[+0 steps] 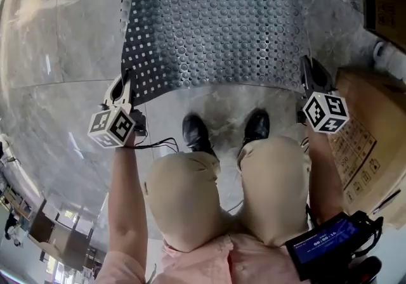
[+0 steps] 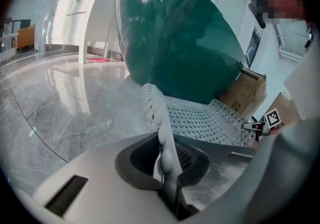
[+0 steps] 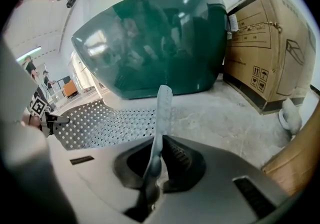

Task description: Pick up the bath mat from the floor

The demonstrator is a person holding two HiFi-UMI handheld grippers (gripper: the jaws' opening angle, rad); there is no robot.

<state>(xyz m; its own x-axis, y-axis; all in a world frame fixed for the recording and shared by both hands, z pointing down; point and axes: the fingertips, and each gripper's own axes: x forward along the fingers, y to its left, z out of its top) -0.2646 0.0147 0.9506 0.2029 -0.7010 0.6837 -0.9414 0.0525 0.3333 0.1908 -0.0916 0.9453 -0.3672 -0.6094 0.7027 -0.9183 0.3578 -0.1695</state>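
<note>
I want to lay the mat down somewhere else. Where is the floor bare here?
Bare floor lies left of the bath mat, beyond the left claw. The right side is crowded: cardboard boxes stand close by the right claw, and the green tub blocks the far end.
</note>
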